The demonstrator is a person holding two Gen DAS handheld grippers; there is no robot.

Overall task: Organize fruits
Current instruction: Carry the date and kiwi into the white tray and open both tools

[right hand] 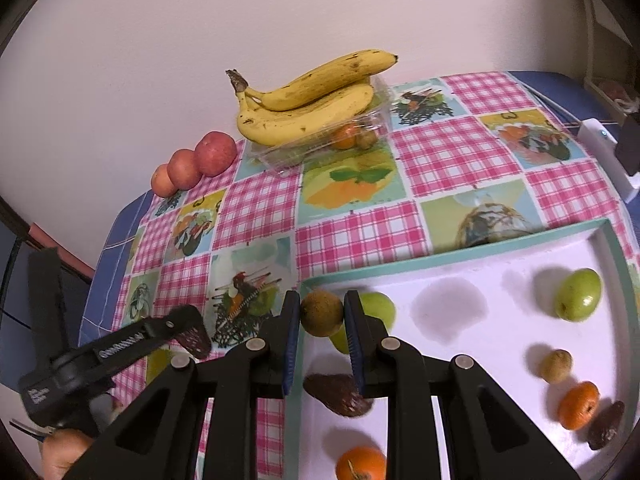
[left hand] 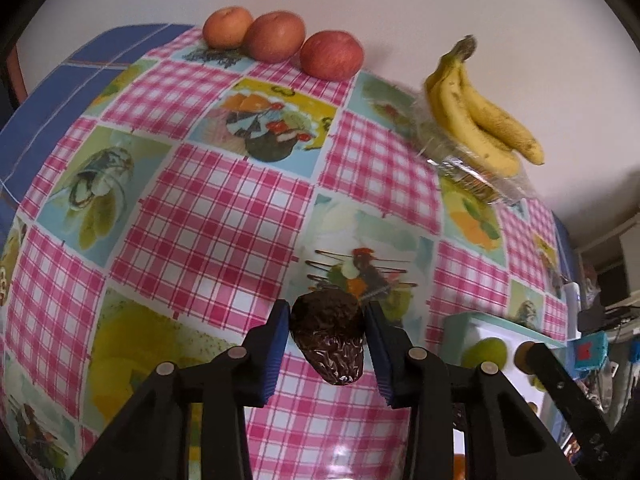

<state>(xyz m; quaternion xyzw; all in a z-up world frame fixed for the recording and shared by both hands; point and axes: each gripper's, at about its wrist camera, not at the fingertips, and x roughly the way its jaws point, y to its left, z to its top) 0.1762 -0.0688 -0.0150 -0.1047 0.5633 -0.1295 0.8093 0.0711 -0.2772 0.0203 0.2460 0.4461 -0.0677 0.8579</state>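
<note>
your left claw (left hand: 326,344) is clamped on a dark wrinkled date (left hand: 328,340), held above the checked tablecloth (left hand: 224,208) of the table; from the right wrist view the same claw (right hand: 192,336) shows at the lower left with the date (right hand: 196,342) between its tips, and part of your hand (right hand: 64,454) sits under it; your right claw (right hand: 322,320) is clamped on a small brown round fruit (right hand: 320,312), held over the near left corner of the white tray (right hand: 460,256); inside the tray lie a green fruit (right hand: 378,308) just behind the right claw, another green fruit (right hand: 578,294) toward the far right, a small brown fruit (right hand: 555,366), an orange (right hand: 578,404) touching a dark date (right hand: 606,426) at the right wall, a second orange (right hand: 360,464) at the near edge, and one more date (right hand: 340,400) under the claw; at the back of the table, three apples (left hand: 276,38) stand in a row against the wall; bananas (left hand: 480,116) rest on a clear plastic box (left hand: 472,172) that holds some small fruit, though what kind is hard to tell; a white device (right hand: 608,156) lies at the table's right edge.
</note>
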